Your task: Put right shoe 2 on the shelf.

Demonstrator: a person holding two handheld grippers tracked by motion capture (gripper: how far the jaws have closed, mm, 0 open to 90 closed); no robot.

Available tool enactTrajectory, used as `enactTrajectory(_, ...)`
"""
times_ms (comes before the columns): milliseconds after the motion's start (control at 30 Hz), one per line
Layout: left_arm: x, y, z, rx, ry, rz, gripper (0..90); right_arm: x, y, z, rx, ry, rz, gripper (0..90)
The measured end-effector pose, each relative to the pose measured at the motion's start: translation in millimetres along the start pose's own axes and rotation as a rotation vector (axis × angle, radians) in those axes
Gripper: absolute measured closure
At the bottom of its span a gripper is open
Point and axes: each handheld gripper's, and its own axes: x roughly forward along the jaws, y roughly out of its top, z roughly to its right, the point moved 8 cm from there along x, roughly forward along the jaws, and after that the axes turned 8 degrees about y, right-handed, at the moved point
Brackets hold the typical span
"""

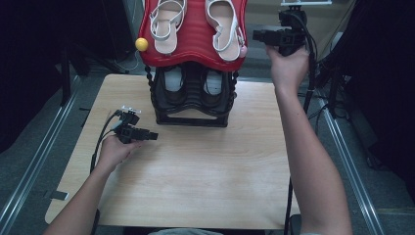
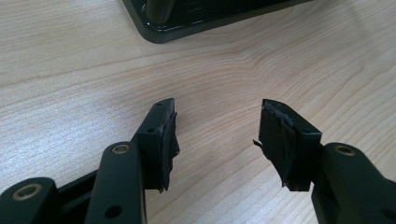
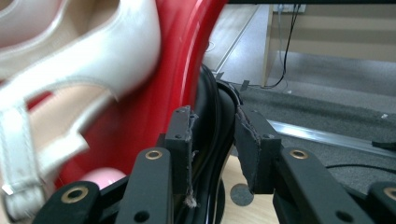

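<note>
Your table [image 1: 195, 171] is pale wood with a wavy brown grain; the shoe rack [image 1: 192, 105] on it is glossy black below, and its top shelf [image 1: 193, 36] is bright red with ribbed lines; the two sandals [image 1: 195, 22] lying on that shelf are white-strapped with tan insoles; a yellow ball [image 1: 141, 44] caps one corner of the shelf and a pink ball [image 1: 243, 50] the other; both your left gripper [image 2: 217, 128] and right gripper [image 3: 214, 140] are matt black with brass-coloured rivets; the floor [image 1: 352, 147] is grey.
</note>
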Motion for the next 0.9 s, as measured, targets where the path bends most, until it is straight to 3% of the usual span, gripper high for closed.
enactTrajectory(600,-0.9,0.9,-0.8,-0.011,0.003,0.007,46.5,8.5,-62.6,16.3,0.026,0.021,-0.040,66.3)
enactTrajectory(733,-1.4,2.4,-0.4,-0.047,-0.016,0.010,44.9,12.7,-78.4,21.3,0.053,0.025,-0.048,63.9)
enactTrajectory(900,-1.3,1.9,-1.2,-0.037,-0.009,0.010,45.0,16.8,-94.8,24.4,0.079,0.042,-0.057,55.1)
